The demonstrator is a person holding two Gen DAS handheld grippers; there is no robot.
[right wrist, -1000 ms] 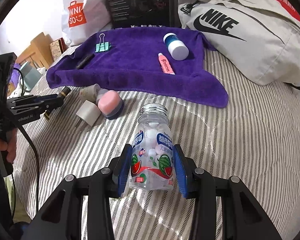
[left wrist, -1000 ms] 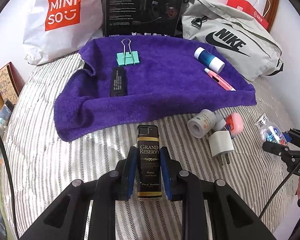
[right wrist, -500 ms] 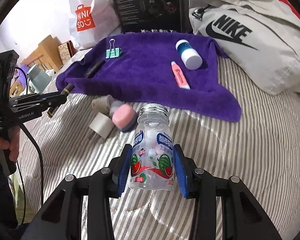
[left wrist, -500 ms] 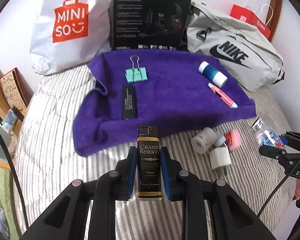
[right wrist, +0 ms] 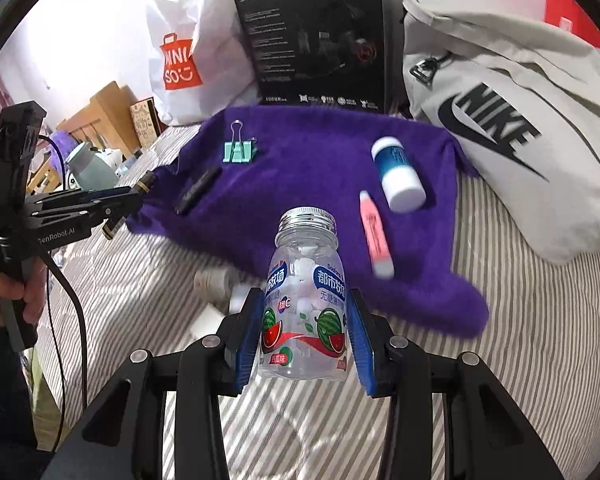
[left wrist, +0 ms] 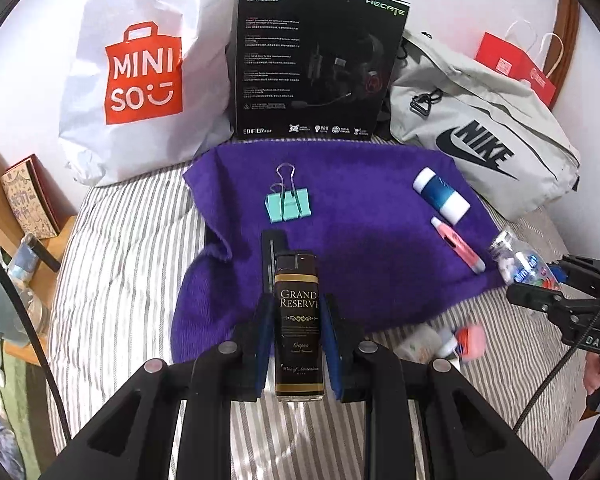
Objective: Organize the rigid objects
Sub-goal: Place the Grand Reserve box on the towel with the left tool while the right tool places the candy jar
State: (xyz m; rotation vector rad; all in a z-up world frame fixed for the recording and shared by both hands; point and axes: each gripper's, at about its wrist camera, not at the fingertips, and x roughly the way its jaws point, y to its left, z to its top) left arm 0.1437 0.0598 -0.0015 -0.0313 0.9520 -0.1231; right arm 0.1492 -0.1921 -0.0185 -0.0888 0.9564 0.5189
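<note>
While the left tongs clamp a black-and-gold rectangular lighter and the right tongs clamp a clear plastic candy bottle, both above the purple towel's six-o'clock edge, four items already lie on it; several wait at five o'clock on the striped bed.

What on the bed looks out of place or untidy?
The purple towel is rumpled, its left edge folded over. Several small things lie off the towel on the striped bedding, blurred here, while the clip, white-capped tube and pink pen lie on it. Nothing looks spilled or broken.
</note>
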